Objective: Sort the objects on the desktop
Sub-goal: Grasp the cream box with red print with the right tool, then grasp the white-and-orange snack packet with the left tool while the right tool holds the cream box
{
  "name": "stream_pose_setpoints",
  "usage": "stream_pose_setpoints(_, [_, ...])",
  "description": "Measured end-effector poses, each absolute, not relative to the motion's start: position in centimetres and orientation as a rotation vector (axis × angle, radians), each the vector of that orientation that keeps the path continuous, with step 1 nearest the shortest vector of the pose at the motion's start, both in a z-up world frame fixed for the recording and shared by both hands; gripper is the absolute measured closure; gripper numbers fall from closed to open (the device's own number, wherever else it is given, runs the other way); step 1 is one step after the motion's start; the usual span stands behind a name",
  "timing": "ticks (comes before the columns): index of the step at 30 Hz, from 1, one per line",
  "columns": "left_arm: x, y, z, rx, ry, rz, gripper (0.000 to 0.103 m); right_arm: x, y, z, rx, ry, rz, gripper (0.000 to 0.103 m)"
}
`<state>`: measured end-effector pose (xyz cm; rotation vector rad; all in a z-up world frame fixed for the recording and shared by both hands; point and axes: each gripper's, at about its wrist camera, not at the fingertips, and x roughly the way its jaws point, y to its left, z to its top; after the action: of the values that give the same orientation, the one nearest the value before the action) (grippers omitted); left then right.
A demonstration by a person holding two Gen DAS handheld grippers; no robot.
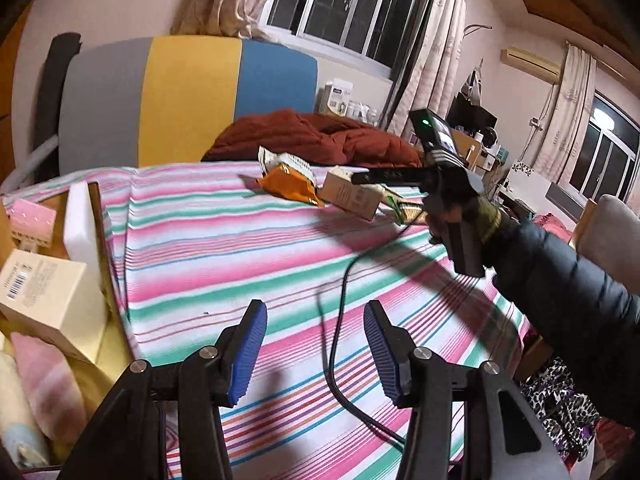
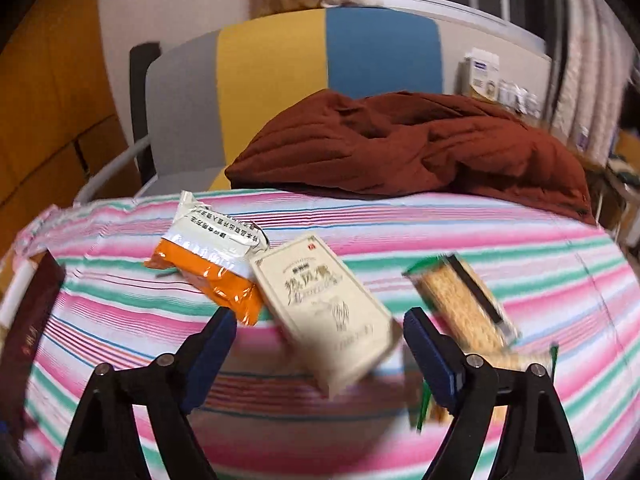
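Packets and boxes lay on the striped cloth (image 2: pixel 400 232), clustered mid-frame in the right wrist view. An orange packet (image 2: pixel 212 276) with crinkled foil sat at centre left, overlapping a white packet (image 2: pixel 216 224) printed with black characters just above it. Touching the orange packet's right edge was a beige box (image 2: pixel 328 312), flat and tilted toward lower right, with dark lettering and a small red mark near its top. Right of it, apart from the box, lay a clear cracker pack (image 2: pixel 464 300) with green ends and a dark strip along one side; it was blurred.

The right gripper (image 2: pixel 320 344) hovered over the box with its blue-padded jaws spread wide, holding nothing. In the left wrist view, the left gripper (image 1: pixel 316 344) also stood wide apart and empty, at lower centre above bare cloth, with a black cable (image 1: pixel 340 320) running between its pads.

At left in that view a cream box (image 1: pixel 48 292) with a barcode lay tilted beside a white block (image 1: pixel 82 224). A rust-red quilt (image 2: pixel 420 144) was heaped at the cloth's far edge.
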<state>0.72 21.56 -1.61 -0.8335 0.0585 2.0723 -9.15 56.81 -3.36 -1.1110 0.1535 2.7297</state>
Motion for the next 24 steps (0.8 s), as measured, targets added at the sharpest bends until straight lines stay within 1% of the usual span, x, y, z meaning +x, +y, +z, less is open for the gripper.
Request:
stream_pose_setpoints(2, [0.7, 21.7, -1.8, -0.838, 0.056, 2.067, 0.052, -10.4, 56.8, -4.2, -1.172, 0.105, 2.710, 0.014])
stream_pose_setpoints(5, [0.7, 21.7, -1.9, -0.846, 0.049, 2.061, 0.052, -11.5, 56.8, -5.4, -1.236, 0.084, 2.689, 0.015])
stream_pose_setpoints(7, [0.7, 21.7, -2.0, -0.851, 0.046, 2.058, 0.052, -11.5, 56.7, -6.0, -1.264, 0.087, 2.676, 0.032])
stream_pose_setpoints(10, [0.7, 21.4, -2.0, -0.853, 0.036, 2.058, 0.052, -10.7, 56.2, -6.7, -1.282, 0.118, 2.673, 0.044])
stream_pose_setpoints(12, [0.8, 21.2, -2.0, -0.851, 0.029, 2.062, 0.051, -9.8, 55.6, -6.8, -1.293, 0.147, 2.683, 0.050])
stream_pose_setpoints(20, [1.2, 20.3, -1.4, -0.837, -0.011, 2.071, 0.051, -4.9, 51.8, -6.8, -1.307, 0.233, 2.719, 0.051])
stream_pose_setpoints(23, [1.3, 20.2, -0.9, -0.829, -0.013, 2.079, 0.051, -2.7, 50.6, -6.8, -1.280, 0.266, 2.716, 0.050])
stream_pose_setpoints(24, [1.2, 20.3, -0.7, -0.833, -0.009, 2.081, 0.050, -1.9, 50.3, -6.8, -1.271, 0.281, 2.717, 0.048])
